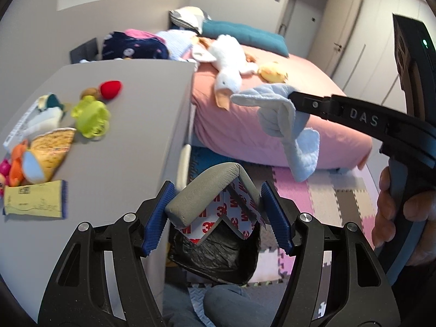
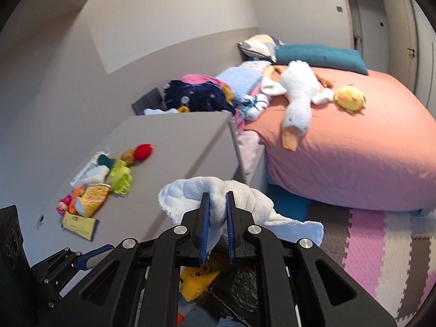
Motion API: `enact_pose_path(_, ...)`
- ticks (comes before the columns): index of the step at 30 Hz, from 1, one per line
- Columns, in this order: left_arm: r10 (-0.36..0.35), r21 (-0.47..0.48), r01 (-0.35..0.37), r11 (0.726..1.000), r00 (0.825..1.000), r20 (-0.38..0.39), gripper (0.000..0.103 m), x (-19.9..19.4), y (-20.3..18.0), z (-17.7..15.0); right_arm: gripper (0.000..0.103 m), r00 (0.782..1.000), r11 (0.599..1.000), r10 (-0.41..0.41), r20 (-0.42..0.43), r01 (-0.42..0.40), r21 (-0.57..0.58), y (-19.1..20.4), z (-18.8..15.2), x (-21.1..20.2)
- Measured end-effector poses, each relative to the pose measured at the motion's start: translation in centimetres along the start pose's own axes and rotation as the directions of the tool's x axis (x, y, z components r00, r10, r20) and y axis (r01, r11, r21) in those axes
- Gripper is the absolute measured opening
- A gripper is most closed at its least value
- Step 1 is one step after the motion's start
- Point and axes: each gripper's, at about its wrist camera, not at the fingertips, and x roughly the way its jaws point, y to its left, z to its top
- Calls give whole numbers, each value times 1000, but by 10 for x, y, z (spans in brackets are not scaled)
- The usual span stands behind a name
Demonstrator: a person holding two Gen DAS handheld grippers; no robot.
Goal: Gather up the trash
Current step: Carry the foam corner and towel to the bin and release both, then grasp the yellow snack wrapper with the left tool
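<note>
Bedroom, grey desk (image 1: 114, 141) beside pink bed (image 1: 272, 125) | left claw (image 1: 218, 215) grasps grey foam corner guard with 3M backing (image 1: 201, 188), above black-lined bin (image 1: 218, 256) | right claw (image 2: 218, 218) clenched on pale blue quilted cloth (image 2: 245, 196) | lower foam inside rim before releasing, keep cloth clear

I am in a home bedroom: a bed (image 2: 354, 163) in pink sheets carries plush toys (image 2: 297, 100), and foam puzzle mats (image 2: 381, 245) cover the floor.
</note>
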Motion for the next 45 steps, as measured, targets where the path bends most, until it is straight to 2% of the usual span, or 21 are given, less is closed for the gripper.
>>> enact_pose_path(5, -13, 25, 14, 1000, 999, -35, 67, 16, -12, -2, 15, 999, 999, -27, -20, 28, 18, -16, -4, 5)
enact_pose_path(6, -20, 35, 22, 999, 998, -52, 68, 19, -14, -2, 25, 998, 999, -49, -31, 49, 23, -19, -4, 7)
enact_pose_path(7, -19, 42, 22, 999, 997, -69, 77, 23, -15, -2, 33, 997, 997, -68, -38, 69, 22, -22, -4, 8)
enact_pose_path(8, 6, 43, -2, 999, 996, -84, 94, 27, -16, -2, 54, 993, 994, -107, -40, 108, 21, -24, -4, 9)
enact_pose_path(9, 19, 41, -15, 999, 996, -83, 97, 29, -17, -3, 65, 991, 991, -128, -34, 129, 21, -25, -4, 9)
enact_pose_path(14, 32, 30, -29, 999, 996, -86, 97, 34, -14, -8, 66, 985, 984, -174, -21, 174, 36, -34, -6, 4)
enact_pose_path(20, 35, -47, -39, 998, 996, -84, 97, 30, 6, -11, 71, 989, 988, -149, -14, 150, 36, -31, -9, 4)
enact_pose_path(28, 113, -43, -115, 992, 992, -49, 97, 14, 21, -14, 74, 995, 995, -103, -12, 103, 14, -12, -9, 10)
enact_pose_path(33, 142, -90, -145, 985, 989, -39, 97, 3, 42, -17, 76, 998, 998, -66, -13, 66, -15, 8, -9, 16)
enact_pose_path(39, 214, -184, -213, 960, 977, -11, 97, -15, 75, -21, 77, 999, 999, -23, -24, 22, -49, 32, -11, 26)
enact_pose_path(45, 290, -280, -280, 918, 957, -8, 97, -33, 109, -26, 77, 999, 996, 28, -29, -30, -83, 59, -12, 36)
